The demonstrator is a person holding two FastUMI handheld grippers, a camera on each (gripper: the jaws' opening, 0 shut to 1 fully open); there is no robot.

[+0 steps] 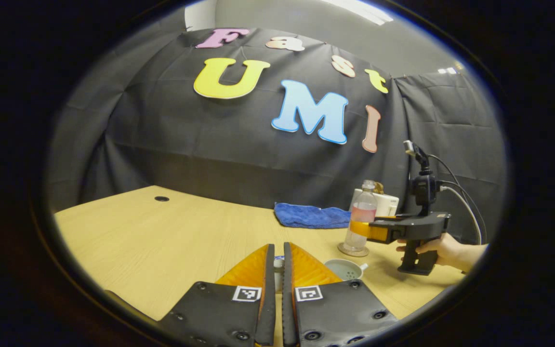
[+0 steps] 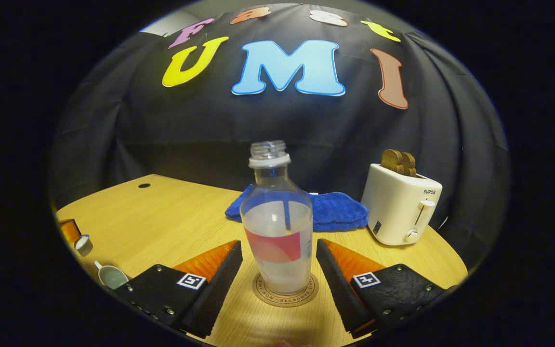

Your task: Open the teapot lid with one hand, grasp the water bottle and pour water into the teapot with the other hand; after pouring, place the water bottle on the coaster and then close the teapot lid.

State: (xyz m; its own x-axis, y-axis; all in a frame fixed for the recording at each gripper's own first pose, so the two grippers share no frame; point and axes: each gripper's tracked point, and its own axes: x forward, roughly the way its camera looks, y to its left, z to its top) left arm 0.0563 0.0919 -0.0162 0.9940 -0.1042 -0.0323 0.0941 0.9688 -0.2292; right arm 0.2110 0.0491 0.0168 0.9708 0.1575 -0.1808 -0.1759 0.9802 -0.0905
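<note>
A clear uncapped water bottle (image 2: 277,226), partly filled, stands upright on a round coaster (image 2: 284,295). My right gripper (image 2: 278,246) is open, one finger on each side of the bottle with a gap to it. In the left gripper view a hand holds that right gripper (image 1: 362,229) at the bottle (image 1: 362,217). My left gripper (image 1: 278,255) is shut on the small white teapot lid (image 1: 278,263), raised beside the open teapot (image 1: 345,268). From the right gripper view the teapot (image 2: 111,276) is at the lower left, and the lid (image 2: 83,244) hangs above it.
A white toaster (image 2: 403,207) with bread in it stands at the back right of the wooden table (image 2: 171,217). A folded blue cloth (image 2: 335,209) lies behind the bottle. A cable hole (image 1: 162,198) is at the table's far left.
</note>
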